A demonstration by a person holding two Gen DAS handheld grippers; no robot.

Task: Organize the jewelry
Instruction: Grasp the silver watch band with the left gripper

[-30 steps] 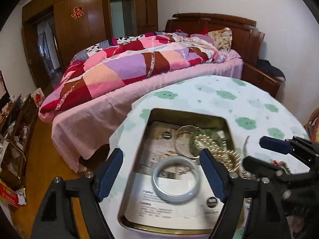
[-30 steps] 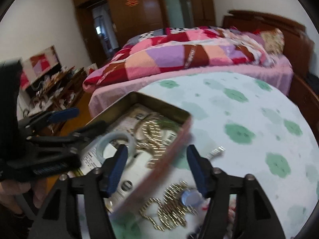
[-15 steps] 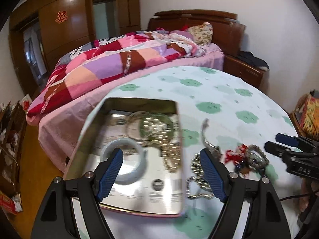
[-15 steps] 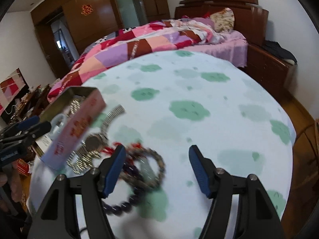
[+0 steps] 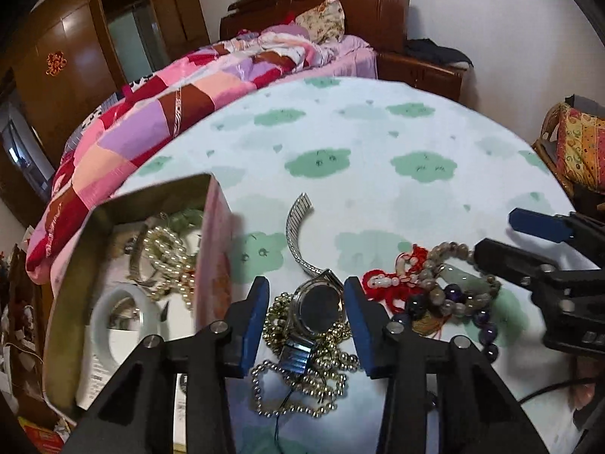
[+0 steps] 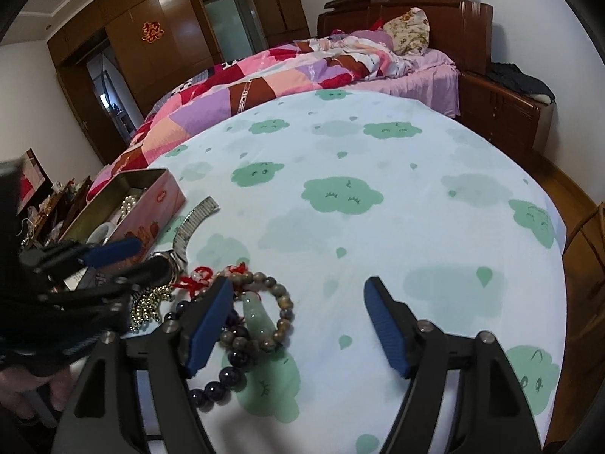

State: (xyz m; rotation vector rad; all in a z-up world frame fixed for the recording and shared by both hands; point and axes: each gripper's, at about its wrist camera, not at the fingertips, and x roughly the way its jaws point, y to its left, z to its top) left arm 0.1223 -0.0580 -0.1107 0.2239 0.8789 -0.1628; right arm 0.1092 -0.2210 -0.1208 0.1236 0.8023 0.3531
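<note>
My left gripper (image 5: 306, 317) is closing its blue fingers (image 5: 255, 325) around the silver wristwatch (image 5: 319, 308) lying on gold bead chains (image 5: 302, 386) at the table's (image 5: 378, 132) near edge, not yet pressing. My right gripper (image 6: 298, 325) is opening, empty, beside the beaded bracelets (image 6: 261, 321). Farther left sits the open pink metal tin (image 5: 215, 249).

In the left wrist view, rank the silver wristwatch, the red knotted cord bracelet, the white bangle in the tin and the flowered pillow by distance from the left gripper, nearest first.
1. Silver wristwatch: between the closing jaws of the left gripper.
2. Red knotted cord bracelet: just to the right.
3. White bangle: left, inside the tin.
4. Flowered pillow: far back on the bed.
</note>
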